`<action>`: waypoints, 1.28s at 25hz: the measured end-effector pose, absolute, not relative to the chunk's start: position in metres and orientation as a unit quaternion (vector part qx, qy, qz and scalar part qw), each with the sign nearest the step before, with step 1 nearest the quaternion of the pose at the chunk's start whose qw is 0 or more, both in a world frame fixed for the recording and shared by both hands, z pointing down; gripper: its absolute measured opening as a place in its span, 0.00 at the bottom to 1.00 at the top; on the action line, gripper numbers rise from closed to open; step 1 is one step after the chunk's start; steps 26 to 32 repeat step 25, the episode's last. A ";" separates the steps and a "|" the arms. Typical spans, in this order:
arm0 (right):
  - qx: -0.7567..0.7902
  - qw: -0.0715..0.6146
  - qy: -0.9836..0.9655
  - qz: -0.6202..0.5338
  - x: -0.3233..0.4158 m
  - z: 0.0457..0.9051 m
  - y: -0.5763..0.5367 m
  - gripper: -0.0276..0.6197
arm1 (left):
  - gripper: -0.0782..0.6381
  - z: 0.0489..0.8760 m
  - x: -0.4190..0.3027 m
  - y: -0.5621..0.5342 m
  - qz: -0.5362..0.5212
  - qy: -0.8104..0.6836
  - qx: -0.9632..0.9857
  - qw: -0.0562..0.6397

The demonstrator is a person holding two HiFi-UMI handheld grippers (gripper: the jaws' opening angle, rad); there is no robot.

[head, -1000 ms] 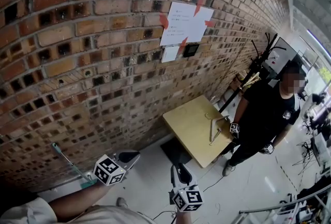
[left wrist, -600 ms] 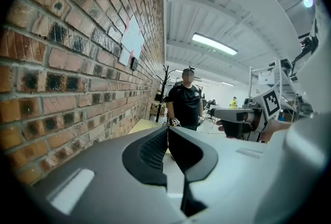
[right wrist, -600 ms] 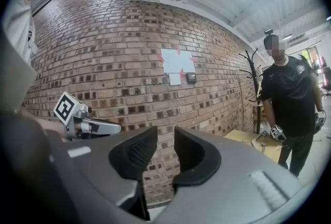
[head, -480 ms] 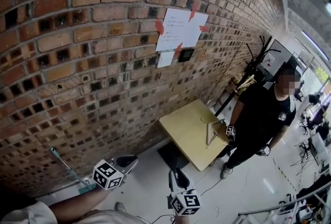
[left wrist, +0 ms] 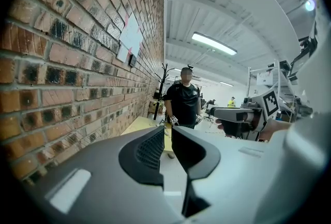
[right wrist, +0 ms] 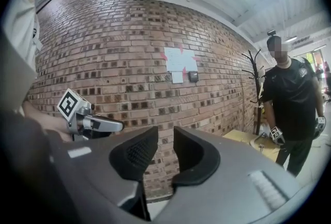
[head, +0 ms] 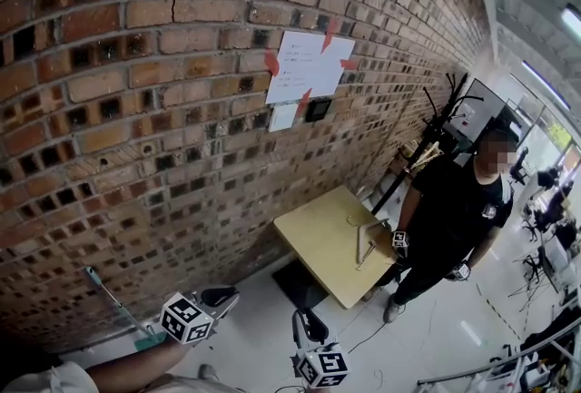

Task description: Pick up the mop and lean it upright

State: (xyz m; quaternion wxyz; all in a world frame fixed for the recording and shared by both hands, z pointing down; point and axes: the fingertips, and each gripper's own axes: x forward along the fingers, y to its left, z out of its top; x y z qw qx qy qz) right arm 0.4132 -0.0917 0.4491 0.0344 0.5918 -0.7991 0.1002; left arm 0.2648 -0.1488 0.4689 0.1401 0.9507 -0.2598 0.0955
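Note:
The mop (head: 111, 294) is a thin pole with a teal foot (head: 148, 343), leaning against the brick wall at the lower left of the head view. My left gripper (head: 227, 295) hovers to the right of it, clear of the pole. Its jaws have just been opening and stand a little apart with nothing between them (left wrist: 166, 134). My right gripper (head: 304, 319) is beside it, further from the wall. It is open by a narrow gap and empty (right wrist: 165, 134). Neither gripper view shows the mop.
The brick wall (head: 136, 110) fills the left, with a taped paper sheet (head: 306, 66). A yellow table (head: 322, 241) stands by the wall ahead. A person in black (head: 451, 210) stands behind it, next to a black coat stand (head: 434, 123). The floor (head: 263, 337) is pale.
The head camera has tilted slightly, so both grippers and the table sit a bit lower and further left in the picture. The mop stays leaning on the wall.

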 end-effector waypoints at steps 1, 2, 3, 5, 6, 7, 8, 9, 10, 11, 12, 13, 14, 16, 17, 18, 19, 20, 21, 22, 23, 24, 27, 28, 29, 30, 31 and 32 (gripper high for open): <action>0.592 0.040 -0.800 0.096 0.412 0.449 -0.091 0.17 | 0.20 0.469 0.265 -0.147 0.095 -0.259 0.951 0.141; 0.591 0.044 -0.800 0.093 0.410 0.449 -0.090 0.16 | 0.20 0.468 0.265 -0.146 0.095 -0.258 0.951 0.141; 0.590 0.046 -0.801 0.092 0.407 0.449 -0.089 0.15 | 0.20 0.468 0.264 -0.143 0.095 -0.255 0.952 0.142; 0.589 0.051 -0.801 0.090 0.399 0.448 -0.086 0.14 | 0.20 0.469 0.259 -0.136 0.096 -0.250 0.953 0.144; 0.589 0.054 -0.801 0.089 0.395 0.448 -0.085 0.14 | 0.20 0.469 0.256 -0.134 0.097 -0.247 0.953 0.145; 0.590 0.056 -0.800 0.088 0.391 0.446 -0.083 0.14 | 0.21 0.469 0.253 -0.132 0.097 -0.245 0.954 0.147; 0.592 0.056 -0.799 0.086 0.387 0.444 -0.082 0.13 | 0.21 0.470 0.250 -0.131 0.097 -0.243 0.954 0.148; 0.595 0.056 -0.797 0.085 0.383 0.442 -0.081 0.13 | 0.21 0.470 0.246 -0.130 0.097 -0.240 0.954 0.150; 0.598 0.057 -0.795 0.086 0.378 0.441 -0.078 0.13 | 0.21 0.471 0.242 -0.129 0.098 -0.238 0.954 0.152; 0.601 0.057 -0.793 0.086 0.373 0.439 -0.074 0.13 | 0.21 0.472 0.238 -0.127 0.099 -0.235 0.955 0.154; 0.603 0.057 -0.791 0.087 0.369 0.438 -0.070 0.13 | 0.21 0.473 0.235 -0.125 0.100 -0.231 0.955 0.156; 0.606 0.056 -0.789 0.089 0.365 0.437 -0.066 0.12 | 0.21 0.473 0.232 -0.124 0.101 -0.227 0.956 0.157; 0.608 0.056 -0.787 0.090 0.363 0.437 -0.063 0.12 | 0.21 0.473 0.230 -0.123 0.100 -0.224 0.957 0.157; 0.614 0.057 -0.782 0.092 0.359 0.437 -0.057 0.12 | 0.21 0.473 0.226 -0.119 0.099 -0.215 0.958 0.160; 0.618 0.056 -0.779 0.092 0.357 0.437 -0.054 0.12 | 0.21 0.474 0.224 -0.116 0.099 -0.211 0.959 0.161; 0.621 0.055 -0.777 0.092 0.355 0.437 -0.050 0.12 | 0.21 0.476 0.223 -0.113 0.100 -0.206 0.960 0.162; 0.624 0.053 -0.774 0.093 0.352 0.437 -0.047 0.12 | 0.21 0.478 0.221 -0.111 0.102 -0.201 0.961 0.162; 0.627 0.051 -0.771 0.095 0.350 0.438 -0.044 0.11 | 0.21 0.480 0.220 -0.109 0.103 -0.196 0.961 0.163; 0.630 0.050 -0.769 0.097 0.349 0.440 -0.040 0.10 | 0.21 0.482 0.220 -0.106 0.105 -0.192 0.962 0.165; 0.632 0.051 -0.767 0.099 0.347 0.442 -0.036 0.10 | 0.22 0.485 0.220 -0.103 0.105 -0.187 0.962 0.167; 0.634 0.052 -0.765 0.102 0.346 0.445 -0.032 0.10 | 0.22 0.487 0.220 -0.098 0.106 -0.183 0.963 0.170; 0.635 0.053 -0.764 0.104 0.344 0.449 -0.027 0.10 | 0.22 0.490 0.219 -0.093 0.106 -0.178 0.963 0.172; 0.636 0.054 -0.762 0.107 0.343 0.452 -0.022 0.10 | 0.22 0.492 0.219 -0.088 0.106 -0.173 0.964 0.174; 0.636 0.054 -0.762 0.107 0.343 0.452 -0.022 0.10 | 0.22 0.492 0.219 -0.088 0.106 -0.173 0.964 0.174; 0.636 0.054 -0.762 0.107 0.343 0.452 -0.022 0.10 | 0.22 0.492 0.219 -0.088 0.106 -0.173 0.964 0.174; 0.636 0.054 -0.762 0.107 0.343 0.452 -0.022 0.10 | 0.22 0.492 0.219 -0.088 0.106 -0.173 0.964 0.174; 0.636 0.054 -0.762 0.107 0.343 0.452 -0.022 0.10 | 0.22 0.492 0.219 -0.088 0.106 -0.173 0.964 0.174; 0.636 0.054 -0.762 0.107 0.343 0.452 -0.022 0.10 | 0.22 0.492 0.219 -0.088 0.106 -0.173 0.964 0.174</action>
